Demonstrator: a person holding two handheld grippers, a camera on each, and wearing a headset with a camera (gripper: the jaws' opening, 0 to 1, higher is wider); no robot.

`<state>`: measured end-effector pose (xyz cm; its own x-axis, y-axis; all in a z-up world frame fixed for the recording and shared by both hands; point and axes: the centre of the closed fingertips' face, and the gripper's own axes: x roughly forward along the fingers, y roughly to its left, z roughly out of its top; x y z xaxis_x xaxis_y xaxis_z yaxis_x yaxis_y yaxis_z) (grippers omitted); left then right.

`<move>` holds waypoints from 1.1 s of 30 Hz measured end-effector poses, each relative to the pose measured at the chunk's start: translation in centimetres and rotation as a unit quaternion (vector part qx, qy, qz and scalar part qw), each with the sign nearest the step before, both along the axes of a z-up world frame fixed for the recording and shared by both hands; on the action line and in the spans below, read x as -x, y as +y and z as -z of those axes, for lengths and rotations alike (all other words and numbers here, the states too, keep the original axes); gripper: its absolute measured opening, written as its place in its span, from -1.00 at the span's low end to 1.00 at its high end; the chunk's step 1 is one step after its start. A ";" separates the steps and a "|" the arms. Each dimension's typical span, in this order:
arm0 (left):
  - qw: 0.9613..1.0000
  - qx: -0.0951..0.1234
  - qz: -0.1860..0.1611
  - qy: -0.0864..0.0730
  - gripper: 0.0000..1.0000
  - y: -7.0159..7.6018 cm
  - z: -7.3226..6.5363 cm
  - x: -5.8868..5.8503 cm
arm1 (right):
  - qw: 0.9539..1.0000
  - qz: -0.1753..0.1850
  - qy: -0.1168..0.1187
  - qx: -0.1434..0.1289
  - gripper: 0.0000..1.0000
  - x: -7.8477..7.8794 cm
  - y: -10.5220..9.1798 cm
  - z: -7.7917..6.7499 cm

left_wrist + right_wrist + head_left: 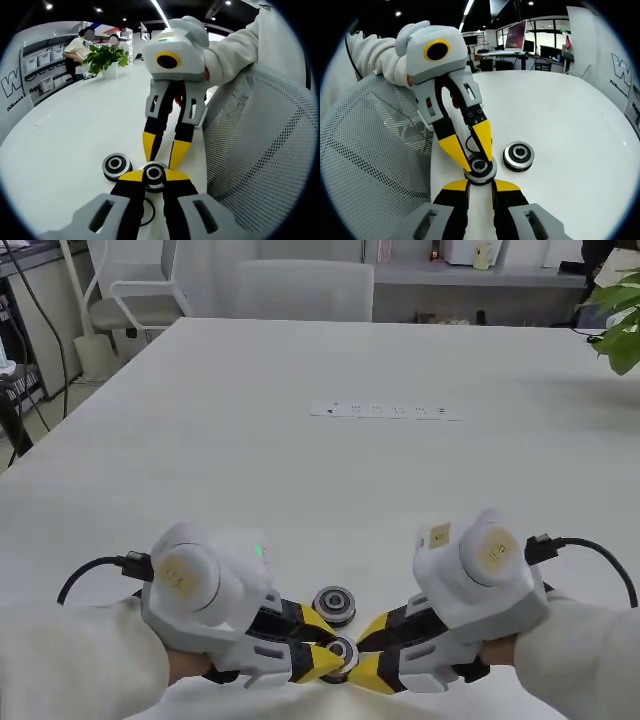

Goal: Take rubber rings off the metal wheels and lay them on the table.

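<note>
A small metal wheel (341, 651) (153, 175) (481, 169) sits at the table's near edge, with both grippers meeting on it. My left gripper (325, 653) (153, 176) comes in from the left and is shut on the wheel's sides. From the opposite side, my right gripper (358, 648) (481, 186) has its jaws nearly together, pinching the wheel's edge. A second wheel (334, 604) (116, 165) (518, 155) with a thick black rubber rim lies free just beyond. A thin black rubber ring (145, 214) (469, 145) lies flat on the table under the left gripper.
The white table (320, 470) stretches away, with a flush socket strip (385, 410) in its middle. A grey mesh chair (255, 150) (375, 145) stands right at the near edge. A potted plant (618, 320) is at the far right, and chairs (300, 285) are at the far side.
</note>
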<state>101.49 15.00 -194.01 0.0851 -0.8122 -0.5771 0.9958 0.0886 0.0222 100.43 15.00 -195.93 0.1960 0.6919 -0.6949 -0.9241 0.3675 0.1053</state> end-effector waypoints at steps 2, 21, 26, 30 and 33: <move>1.000 0.000 0.000 0.000 -0.85 0.0 0.0 0.0 | 1.000 -0.002 -0.002 0.002 -0.71 0.0 0.0 0.0; 1.000 0.005 -0.001 0.000 -0.85 0.0 0.0 0.1 | 0.999 -0.006 -0.013 0.032 -1.00 -0.3 -0.7 0.2; 1.000 0.003 0.000 -0.001 -0.85 0.0 0.0 0.1 | 0.999 0.038 0.031 0.019 -1.00 -0.4 -0.9 0.0; 1.000 0.003 0.001 -0.001 -0.85 0.0 0.0 0.1 | 0.997 0.063 0.054 0.006 -1.00 -0.7 -1.2 -0.2; 1.000 0.004 0.001 -0.001 -0.85 0.0 0.0 0.1 | 0.994 0.079 0.072 -0.010 -1.00 -0.7 -1.2 -0.5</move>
<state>101.38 14.96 -194.00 0.0849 -0.8165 -0.5711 0.9959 0.0873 0.0232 101.16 13.76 -195.41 0.2031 0.6740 -0.7103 -0.8298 0.5036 0.2406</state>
